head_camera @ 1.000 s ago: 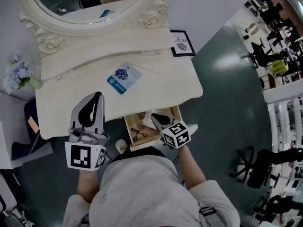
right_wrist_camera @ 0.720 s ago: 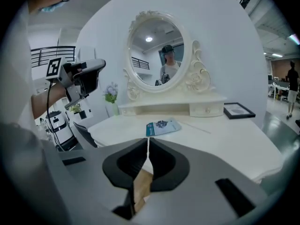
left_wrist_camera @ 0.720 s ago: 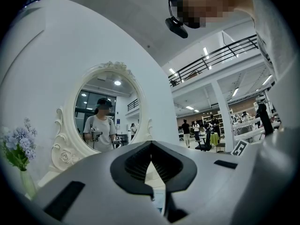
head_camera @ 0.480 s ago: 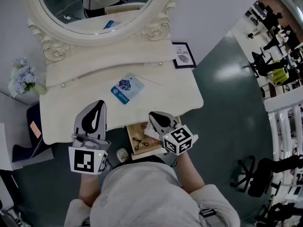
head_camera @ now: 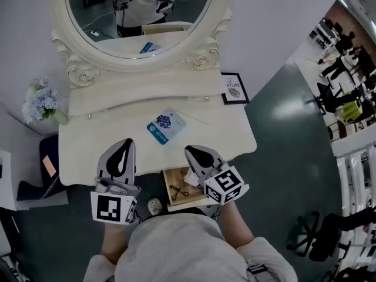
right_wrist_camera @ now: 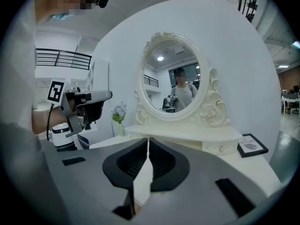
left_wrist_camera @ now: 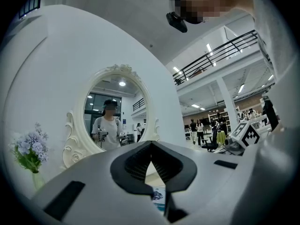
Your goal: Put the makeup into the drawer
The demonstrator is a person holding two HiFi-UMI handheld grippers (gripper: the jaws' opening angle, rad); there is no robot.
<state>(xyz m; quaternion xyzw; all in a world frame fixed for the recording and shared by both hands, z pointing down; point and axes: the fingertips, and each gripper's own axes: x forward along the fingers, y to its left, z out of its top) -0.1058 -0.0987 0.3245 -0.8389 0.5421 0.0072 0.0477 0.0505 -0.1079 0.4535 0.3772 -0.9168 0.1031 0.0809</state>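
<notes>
Hovering shut and empty over the front edge of the desk [head_camera: 82,151], the left hand-held gripper [head_camera: 124,145] faces the makeup packet [head_camera: 166,126], lying mid-desk behind the open drawer [head_camera: 170,178]. The pick-up seems pending: the right hand-held gripper [head_camera: 189,150], also pinched empty, must open to fetch it.

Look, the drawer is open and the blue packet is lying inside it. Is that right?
Not quite. The drawer is open, but the blue packet is lying on the tabletop, not inside it. The head view shows this.
</notes>
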